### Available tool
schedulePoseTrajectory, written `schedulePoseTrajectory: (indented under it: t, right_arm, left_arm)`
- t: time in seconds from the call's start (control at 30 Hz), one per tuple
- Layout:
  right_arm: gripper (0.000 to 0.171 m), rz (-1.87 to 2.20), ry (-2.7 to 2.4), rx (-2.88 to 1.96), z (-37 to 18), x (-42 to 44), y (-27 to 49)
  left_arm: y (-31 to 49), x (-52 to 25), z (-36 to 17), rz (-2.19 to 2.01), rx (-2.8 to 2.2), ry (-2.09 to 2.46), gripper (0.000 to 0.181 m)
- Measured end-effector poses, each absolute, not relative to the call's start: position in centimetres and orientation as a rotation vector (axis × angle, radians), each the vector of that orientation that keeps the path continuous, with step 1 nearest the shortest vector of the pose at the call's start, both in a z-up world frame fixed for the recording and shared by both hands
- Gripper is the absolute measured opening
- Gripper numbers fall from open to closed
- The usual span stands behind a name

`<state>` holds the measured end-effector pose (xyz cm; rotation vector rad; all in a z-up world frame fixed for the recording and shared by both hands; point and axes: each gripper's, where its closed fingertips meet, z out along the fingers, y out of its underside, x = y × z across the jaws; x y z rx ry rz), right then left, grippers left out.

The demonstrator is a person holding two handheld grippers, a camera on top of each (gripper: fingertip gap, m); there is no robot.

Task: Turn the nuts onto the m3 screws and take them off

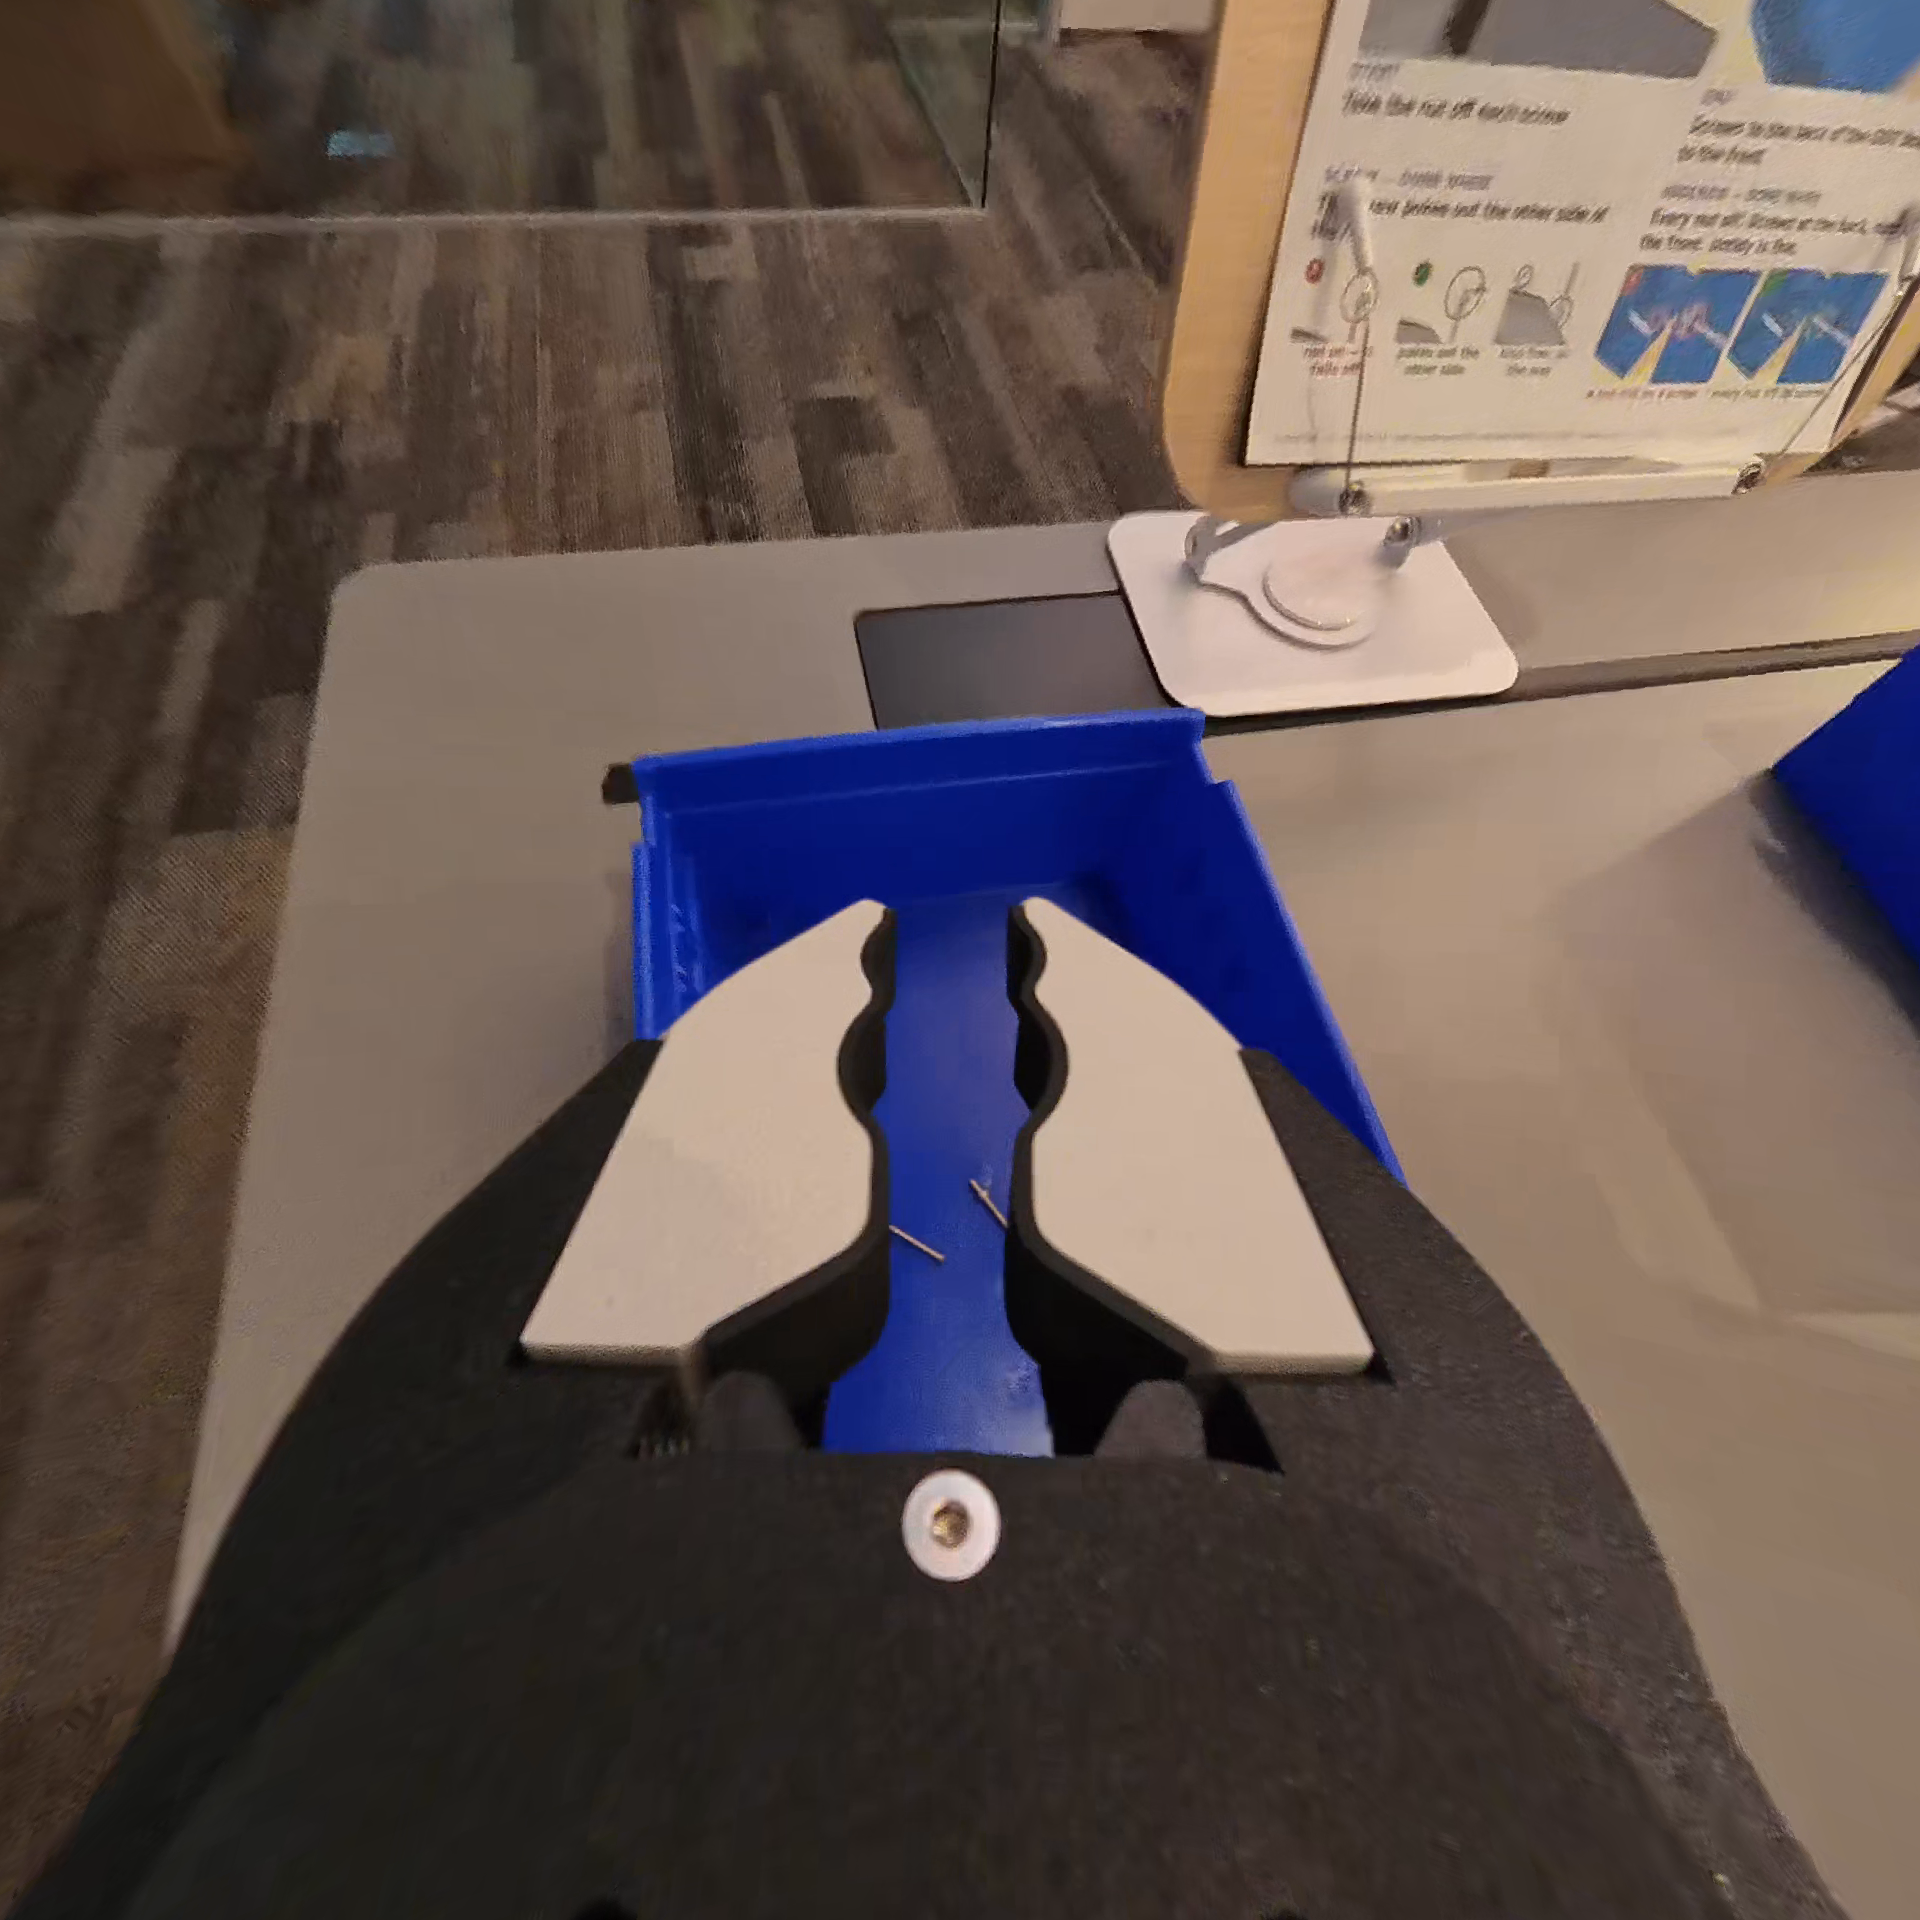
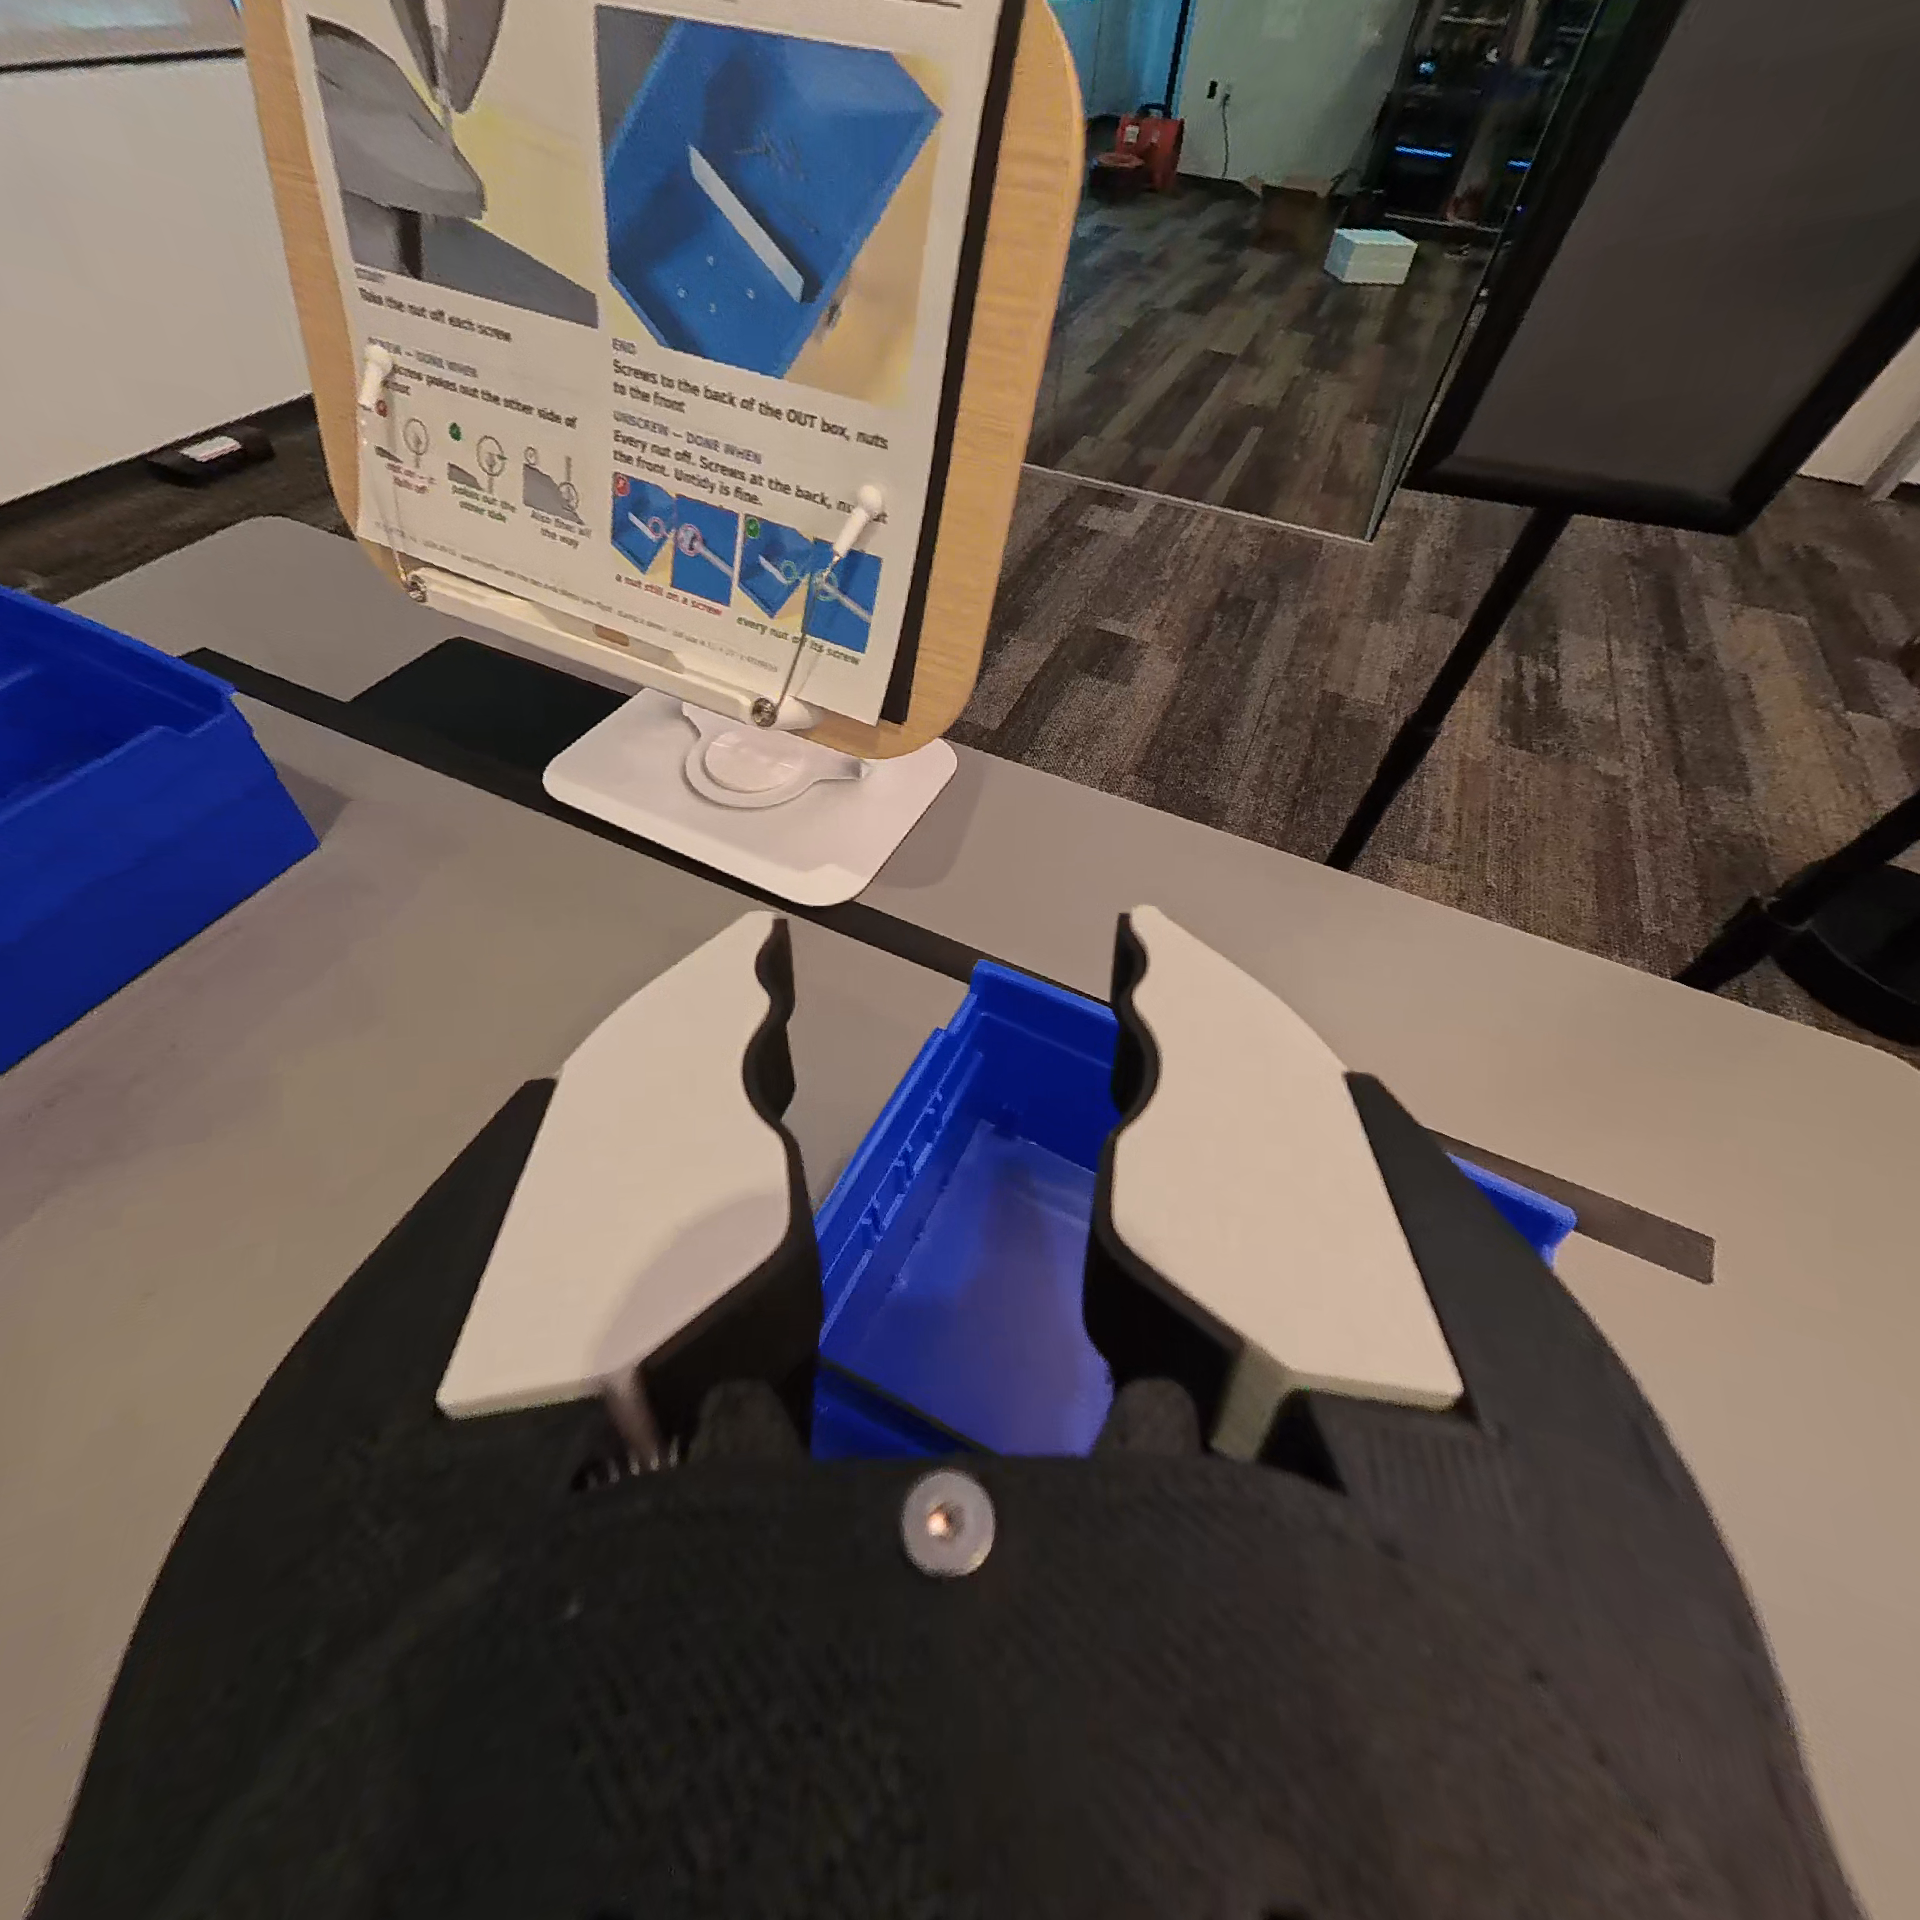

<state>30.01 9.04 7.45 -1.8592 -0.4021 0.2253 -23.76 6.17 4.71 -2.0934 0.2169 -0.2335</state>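
Left tool [image 1: 948,914]: jaws parted narrowly, nothing between pads, fingers pointing toward 12 o'clock. Right tool [image 2: 951,930]: jaws spread wider, empty, aimed at 12 o'clock.

Both wrist cams look down-fwd; share stand [image 1: 1311,613].

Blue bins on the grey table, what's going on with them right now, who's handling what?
A person holds two hand grippers over a grey table. The left gripper hangs open over a blue bin with two thin screws on its floor; I can't make out any nuts. The right gripper hangs open over a second blue bin, which looks empty where visible. Neither gripper holds anything. An instruction sheet on a stand sits at the back.
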Motion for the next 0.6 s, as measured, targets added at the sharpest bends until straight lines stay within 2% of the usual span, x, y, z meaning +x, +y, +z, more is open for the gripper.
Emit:
schedulePoseTrajectory:
  t: [0.1,0.27,0.37,0.6]
  right_arm:
    - [0.061,0.207,-0.418,-1.862,7.7,29.8,8.6]
    - [0.061,0.316,-0.429,-1.802,9.2,28.8,7.5]
    - [0.061,0.339,-0.41,-1.781,9.7,29.5,7.4]
    - [0.06,0.541,-0.33,-1.687,11.2,31.0,7.3]
  left_arm:
    - [6.1,-22.3,2.9,-0.4,-2.181,0.222,0.02]
    - [5.5,-19.5,3.2,-0.654,-2.126,0.216,0.021]
    - [4.8,-19.5,2.7,-0.565,-2.115,0.234,0.021]
    - [3.9,-21.2,-1.0,-0.252,-2.332,0.334,0.002]
